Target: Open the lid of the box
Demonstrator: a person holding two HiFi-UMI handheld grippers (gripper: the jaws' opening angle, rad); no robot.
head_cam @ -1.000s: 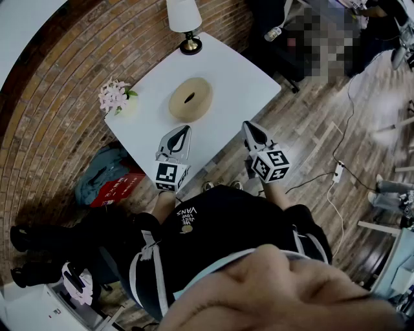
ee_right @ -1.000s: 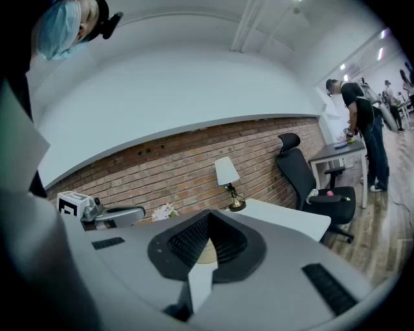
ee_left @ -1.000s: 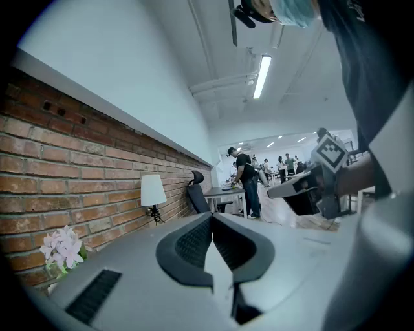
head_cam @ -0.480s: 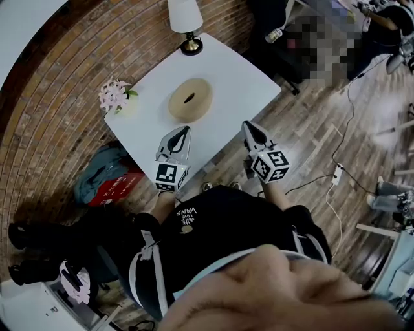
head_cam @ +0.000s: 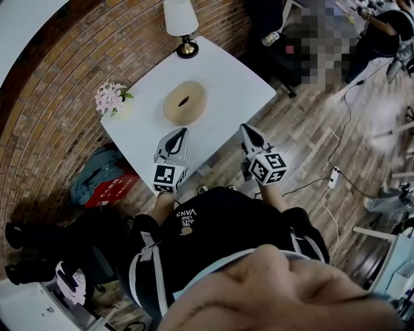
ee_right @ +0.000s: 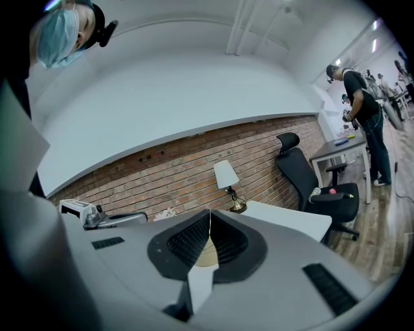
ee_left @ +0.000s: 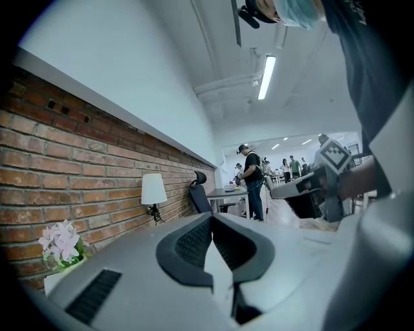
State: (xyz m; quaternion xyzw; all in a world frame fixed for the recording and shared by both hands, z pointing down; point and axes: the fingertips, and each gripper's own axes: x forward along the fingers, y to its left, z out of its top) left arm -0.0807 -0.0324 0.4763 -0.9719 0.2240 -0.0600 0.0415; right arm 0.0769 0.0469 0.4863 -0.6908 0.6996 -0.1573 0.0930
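Note:
A round tan box (head_cam: 184,102) with a dark slot in its lid lies in the middle of the white table (head_cam: 236,71). My left gripper (head_cam: 185,130) hovers over the table's near edge, a short way in front of the box, its jaws shut with nothing in them. My right gripper (head_cam: 246,127) is beside the table's near right edge, also shut and empty. In the right gripper view a sliver of the box (ee_right: 207,257) shows behind the closed fingertips. The left gripper view does not show the box.
A white-shaded lamp (head_cam: 180,19) stands at the table's far corner and pink flowers (head_cam: 110,98) at its left corner. A brick wall runs behind the table. A red bag (head_cam: 111,189) and blue cloth lie on the floor at left. An office chair (ee_right: 310,187) stands to the right.
Both grippers stay where they were, shut. Only the head view has shifted slightly.

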